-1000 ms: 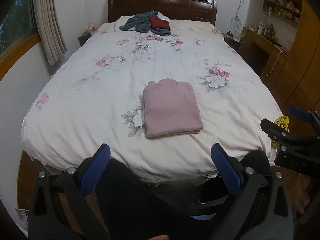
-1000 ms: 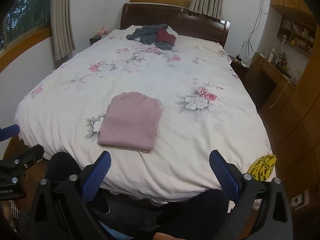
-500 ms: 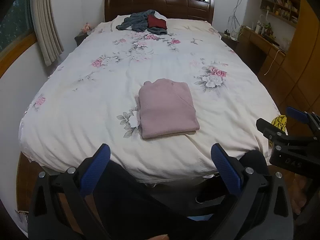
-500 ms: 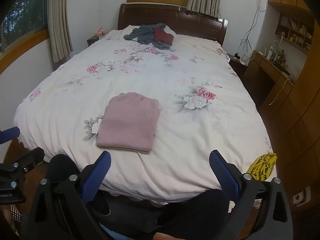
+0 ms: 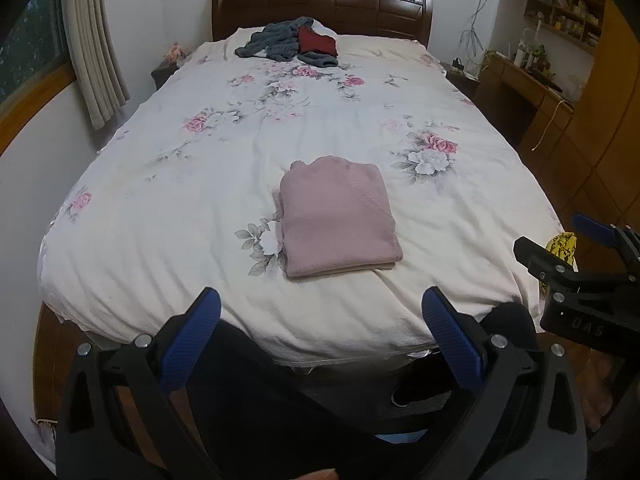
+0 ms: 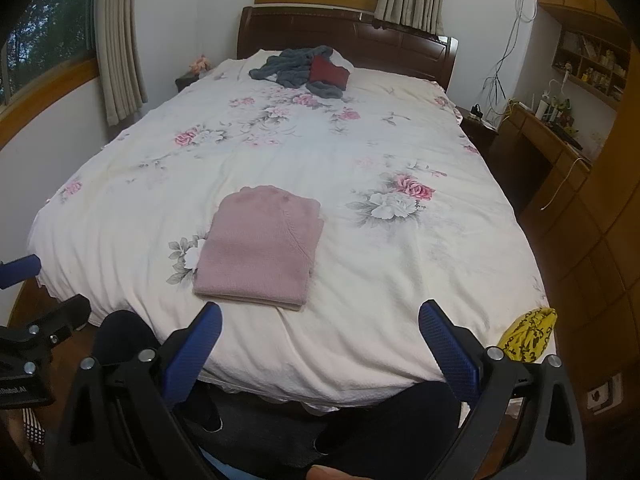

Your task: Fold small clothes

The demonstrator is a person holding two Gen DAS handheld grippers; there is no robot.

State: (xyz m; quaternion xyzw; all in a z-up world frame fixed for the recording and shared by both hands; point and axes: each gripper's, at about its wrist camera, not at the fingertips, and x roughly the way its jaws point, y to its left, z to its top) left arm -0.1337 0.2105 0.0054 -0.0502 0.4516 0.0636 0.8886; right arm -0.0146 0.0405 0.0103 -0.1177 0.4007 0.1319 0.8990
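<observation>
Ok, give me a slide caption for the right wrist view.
Open right gripper held back from a folded pink sweater on the floral bed; unfolded grey and red clothes wait by the headboard.

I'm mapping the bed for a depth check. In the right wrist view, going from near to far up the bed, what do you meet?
right gripper → folded pink sweater → pink rose print → grey garment pile → dark wooden headboard

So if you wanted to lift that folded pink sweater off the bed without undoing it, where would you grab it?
Probably by the near folded edge of the pink sweater, coming in low from the foot of the bed. There the layers stack into one thick lip facing both open grippers, so a pinch at each near corner would catch every layer and likely keep the fold flat.
</observation>
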